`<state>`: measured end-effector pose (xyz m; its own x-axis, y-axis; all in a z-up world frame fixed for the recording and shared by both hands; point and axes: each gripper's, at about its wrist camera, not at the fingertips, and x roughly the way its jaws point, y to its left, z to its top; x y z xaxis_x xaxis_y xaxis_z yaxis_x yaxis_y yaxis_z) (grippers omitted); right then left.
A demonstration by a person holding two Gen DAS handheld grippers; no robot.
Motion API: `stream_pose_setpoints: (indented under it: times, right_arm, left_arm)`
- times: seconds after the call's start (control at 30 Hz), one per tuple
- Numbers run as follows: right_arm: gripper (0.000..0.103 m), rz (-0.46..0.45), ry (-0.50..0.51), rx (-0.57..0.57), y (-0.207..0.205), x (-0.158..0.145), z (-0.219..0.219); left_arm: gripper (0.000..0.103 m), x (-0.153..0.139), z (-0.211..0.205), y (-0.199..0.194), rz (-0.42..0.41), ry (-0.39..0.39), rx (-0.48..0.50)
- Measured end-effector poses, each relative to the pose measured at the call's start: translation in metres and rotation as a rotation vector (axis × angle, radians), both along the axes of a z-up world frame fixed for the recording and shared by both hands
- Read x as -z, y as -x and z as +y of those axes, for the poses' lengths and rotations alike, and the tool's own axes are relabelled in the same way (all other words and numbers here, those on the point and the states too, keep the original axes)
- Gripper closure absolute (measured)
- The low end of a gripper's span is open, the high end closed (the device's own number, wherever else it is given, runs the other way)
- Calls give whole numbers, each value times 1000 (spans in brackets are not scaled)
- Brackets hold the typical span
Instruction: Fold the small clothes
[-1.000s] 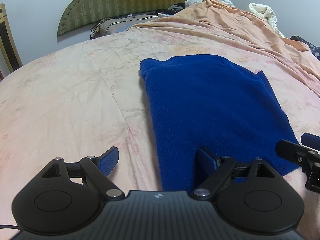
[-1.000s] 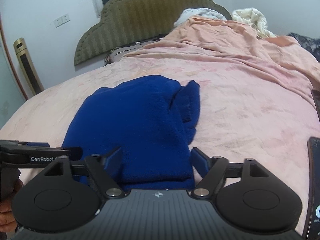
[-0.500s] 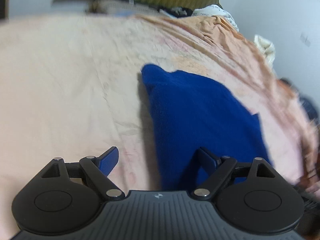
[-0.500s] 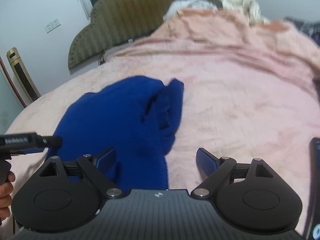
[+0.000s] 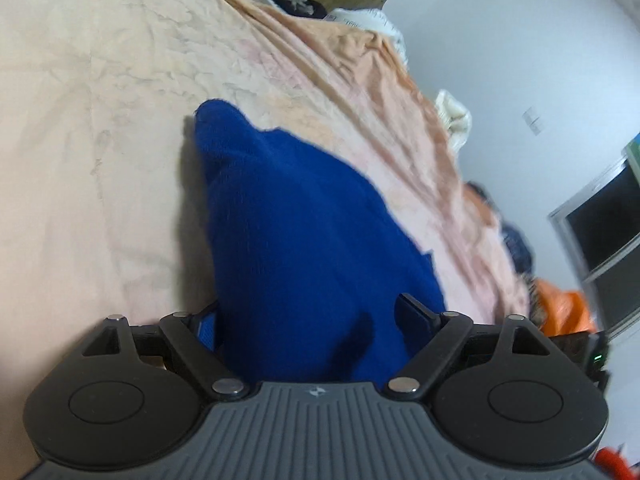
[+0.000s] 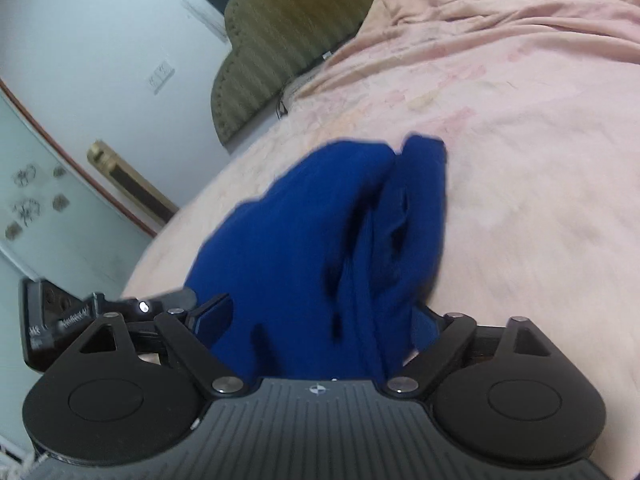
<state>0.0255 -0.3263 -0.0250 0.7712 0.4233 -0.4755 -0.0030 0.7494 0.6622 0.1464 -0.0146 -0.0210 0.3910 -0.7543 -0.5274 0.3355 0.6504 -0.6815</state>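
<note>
A dark blue fleece garment (image 5: pixel 304 232) lies folded on the pink bedsheet (image 5: pixel 100 128). Its near edge reaches between the jaws of my left gripper (image 5: pixel 310 320), which stand wide apart and do not pinch the cloth. In the right wrist view the same garment (image 6: pixel 312 240) is bunched into a ridge on its right side. Its near end lies between the jaws of my right gripper (image 6: pixel 318 320), which are closing slightly but still wide. The cloth covers part of the right fingertip (image 6: pixel 424 326). The left gripper (image 6: pixel 60 316) shows at the left edge of the right wrist view.
A green padded headboard (image 6: pixel 280 40) and a rumpled peach blanket (image 5: pixel 360 64) lie at the far end of the bed. Orange cloth (image 5: pixel 564 308) sits off the bed's right side. White walls, a window (image 5: pixel 604 236) and a brass-coloured stand (image 6: pixel 132 184) surround the bed.
Both grippers moved forward and down onto the garment's near edge and rolled, tilting both views. The cloth now lies between both pairs of jaws and has bunched up on its right side.
</note>
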Motion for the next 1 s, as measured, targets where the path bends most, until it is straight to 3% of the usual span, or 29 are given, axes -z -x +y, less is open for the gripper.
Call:
stream_pose_setpoints:
  times: [0.2,0.3,0.33,0.37,0.4,0.47,0.57,0.77,1.0]
  right_arm:
    - [19,-28,-71,-25,-42,6,-7]
    - [20,-7,-103,-49,-66,7,-12]
    - [22,2,-105,-64,-73,6,-12]
    - [27,11,-105,-87,-78,6,-11]
    - [42,23,-99,-104,-82,7,-9]
    - [69,70,-72,-104,-86,8,-7]
    - [76,74,-92,-59,-78,5,-5]
    - [78,-28,41,-40,-47,-47,38]
    - [78,-172,57,-97,0,-111,84]
  left_arm:
    - [18,8,7,-46,66,110,-80]
    - [57,11,2,-58,85,87,-62]
    - [63,11,0,-57,81,69,-42]
    - [70,10,-3,-55,67,50,-21]
    - [74,9,-3,-51,43,35,-15]
    - [77,4,-1,-45,6,27,-8]
    - [79,-11,4,-34,-43,31,-5]
    - [79,-59,36,5,-205,34,-18]
    - [79,-122,92,48,-367,46,-6]
